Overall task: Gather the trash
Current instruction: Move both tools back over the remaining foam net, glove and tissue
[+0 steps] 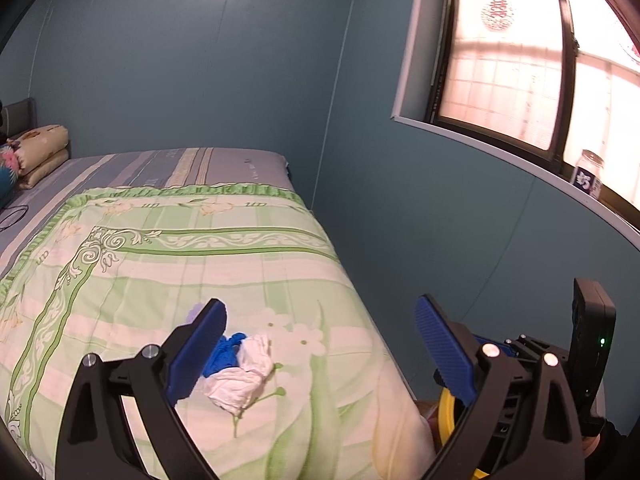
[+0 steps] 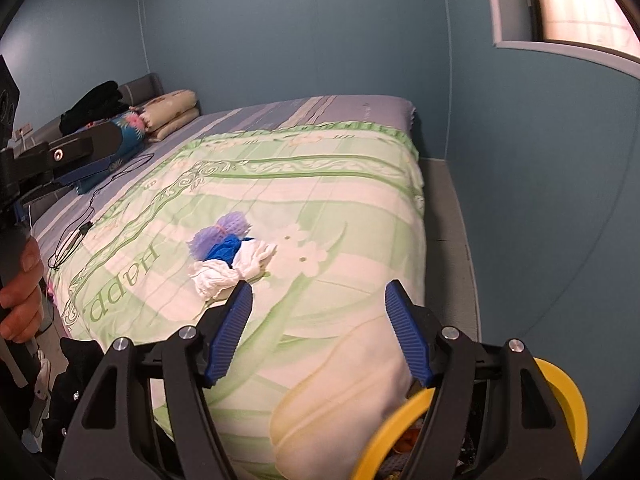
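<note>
A bed with a green flowered quilt fills a corner of a room with blue walls, under a window.

The right gripper hovers over the near end of the quilt, jaws standing wide apart with nothing between them. The left gripper is likewise spread wide and empty.

Just ahead of both lies the trash: crumpled white tissue, a blue scrap and a purple foam net, bunched together on the quilt near a printed white flower.

Only the right view shows the person's hand on the left gripper's handle, dark clothes at the headboard and a thin black cable. Only the left view shows a jar on the window sill.

A yellow bin rim sits below the quilt's near corner; a narrow strip of floor runs between bed and wall.
</note>
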